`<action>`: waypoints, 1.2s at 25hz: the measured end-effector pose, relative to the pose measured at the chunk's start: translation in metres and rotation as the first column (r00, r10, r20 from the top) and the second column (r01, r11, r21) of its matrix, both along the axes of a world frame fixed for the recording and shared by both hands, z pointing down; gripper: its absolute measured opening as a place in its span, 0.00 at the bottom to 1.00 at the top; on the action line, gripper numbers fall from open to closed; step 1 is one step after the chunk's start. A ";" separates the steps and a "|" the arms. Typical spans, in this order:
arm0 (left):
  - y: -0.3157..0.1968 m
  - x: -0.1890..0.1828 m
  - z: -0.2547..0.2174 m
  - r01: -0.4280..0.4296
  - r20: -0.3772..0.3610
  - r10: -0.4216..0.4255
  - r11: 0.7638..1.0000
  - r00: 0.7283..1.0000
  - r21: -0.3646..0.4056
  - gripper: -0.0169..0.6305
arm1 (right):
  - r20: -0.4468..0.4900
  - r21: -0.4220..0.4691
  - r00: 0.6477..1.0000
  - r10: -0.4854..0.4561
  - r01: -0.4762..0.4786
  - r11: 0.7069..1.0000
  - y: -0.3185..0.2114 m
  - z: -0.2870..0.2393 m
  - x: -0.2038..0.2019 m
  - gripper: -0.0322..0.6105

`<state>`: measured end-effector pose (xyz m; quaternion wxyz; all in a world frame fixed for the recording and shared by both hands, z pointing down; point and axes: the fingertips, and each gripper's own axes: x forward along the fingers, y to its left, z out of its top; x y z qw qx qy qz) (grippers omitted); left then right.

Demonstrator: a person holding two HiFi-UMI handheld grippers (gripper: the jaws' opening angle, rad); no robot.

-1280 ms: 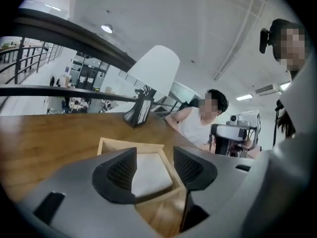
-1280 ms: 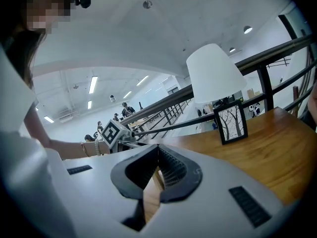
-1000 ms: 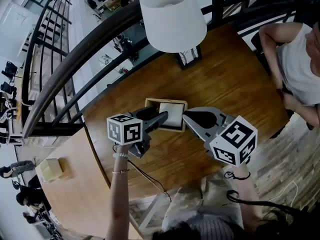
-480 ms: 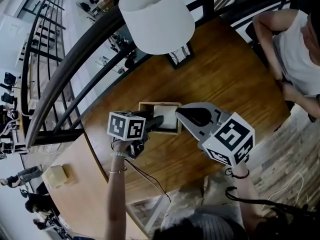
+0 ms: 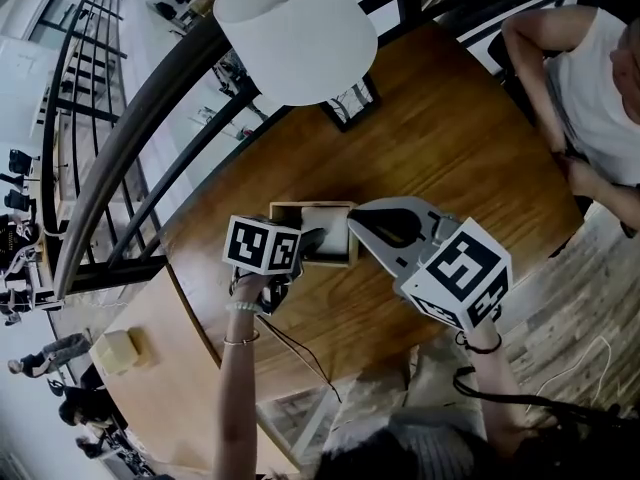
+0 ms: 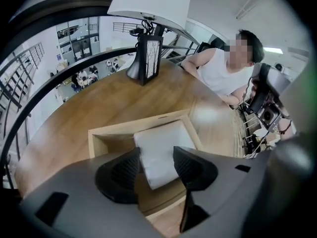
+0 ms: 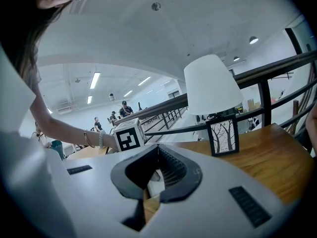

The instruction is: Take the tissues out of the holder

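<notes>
The left hand-held gripper has its jaws apart, one on each side of the white tissues, which lie in the wooden holder on the table. The right hand-held gripper is parted too and empty. A shallow pinch may take only the top sheets, or drag the light holder.

white tissues in a pale wood holder on a brown wood-grain table.
</notes>
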<state>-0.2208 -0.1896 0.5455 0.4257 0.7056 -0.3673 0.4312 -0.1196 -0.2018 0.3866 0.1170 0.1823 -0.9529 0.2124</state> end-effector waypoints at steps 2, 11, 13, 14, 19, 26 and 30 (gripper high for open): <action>0.001 -0.001 0.000 -0.004 -0.002 0.004 1.000 1.000 -0.004 0.38 | -0.005 -0.009 1.000 -0.002 0.002 1.000 0.000 0.005 -0.002 0.07; 0.002 -0.006 0.000 0.038 -0.010 -0.039 0.999 0.999 -0.036 0.37 | -0.049 -0.026 0.999 -0.013 0.012 1.000 -0.001 0.024 -0.009 0.07; 0.001 -0.006 0.002 0.058 -0.006 -0.059 0.996 0.998 -0.063 0.37 | -0.049 -0.028 0.999 -0.009 0.008 1.000 -0.001 0.024 -0.007 0.07; 0.001 -0.005 0.003 0.062 0.000 -0.062 0.995 0.998 -0.078 0.37 | -0.047 -0.028 0.999 -0.007 0.006 1.000 -0.001 0.023 -0.006 0.07; 0.000 0.000 0.008 0.081 -0.014 -0.085 0.982 0.996 -0.168 0.36 | -0.031 -0.034 1.000 -0.002 0.001 0.999 -0.002 0.020 -0.005 0.07; 0.000 -0.001 0.003 0.092 -0.068 -0.103 0.984 0.992 -0.155 0.26 | -0.033 -0.033 0.999 0.013 -0.014 0.999 -0.004 0.021 -0.001 0.07; 0.003 0.001 -0.002 0.060 -0.090 -0.071 0.992 0.993 -0.110 0.23 | -0.037 -0.036 0.999 0.012 -0.013 0.999 -0.002 0.022 -0.001 0.07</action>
